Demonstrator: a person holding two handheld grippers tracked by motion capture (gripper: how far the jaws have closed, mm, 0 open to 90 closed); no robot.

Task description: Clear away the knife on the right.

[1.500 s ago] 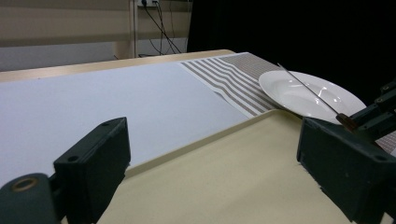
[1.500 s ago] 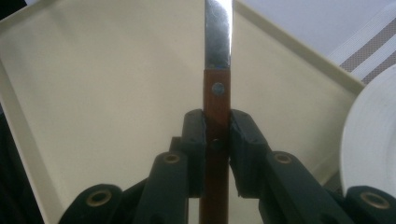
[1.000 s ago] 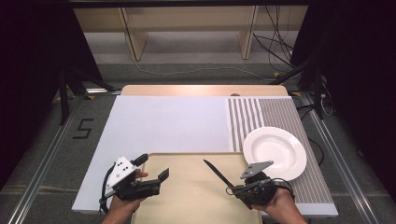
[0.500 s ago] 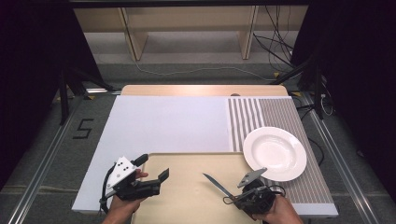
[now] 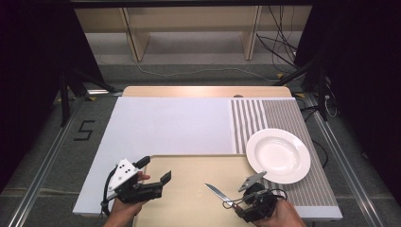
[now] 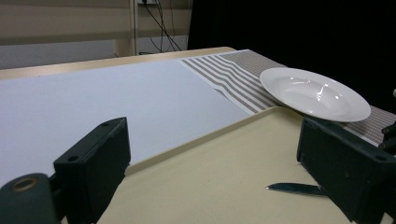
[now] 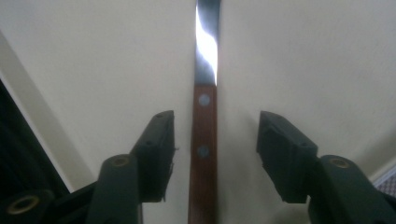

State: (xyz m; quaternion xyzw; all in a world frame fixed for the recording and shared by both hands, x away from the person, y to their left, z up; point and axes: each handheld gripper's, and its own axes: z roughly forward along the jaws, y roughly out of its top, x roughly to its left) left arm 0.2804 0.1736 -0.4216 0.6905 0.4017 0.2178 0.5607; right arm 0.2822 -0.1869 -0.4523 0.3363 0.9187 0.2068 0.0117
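Observation:
A knife point(image 5: 216, 192) with a brown wooden handle point(image 7: 204, 140) and a steel blade lies flat on the beige cutting board point(image 5: 189, 165), its tip pointing up-left. My right gripper point(image 5: 236, 201) sits at the handle end. Its jaws have just been opening, and the handle lies between them with a gap on each side, so neither pad touches it. My left gripper point(image 5: 155, 169) hovers open over the board's left edge with nothing between its fingers. In the left gripper view, the blade tip point(image 6: 294, 188) shows beside the right finger point(image 6: 341, 168).
A white deep plate point(image 5: 278, 156) rests on the striped placemat point(image 5: 265, 116) right of the board, its rim just over the board's corner. A plain white mat point(image 5: 175, 125) covers the table beyond the board. Cables hang at the far right.
My right hand has drawn back toward the near edge, and the knife has come down flat on the board. The right jaws have spread off the handle. The left hand has kept still.

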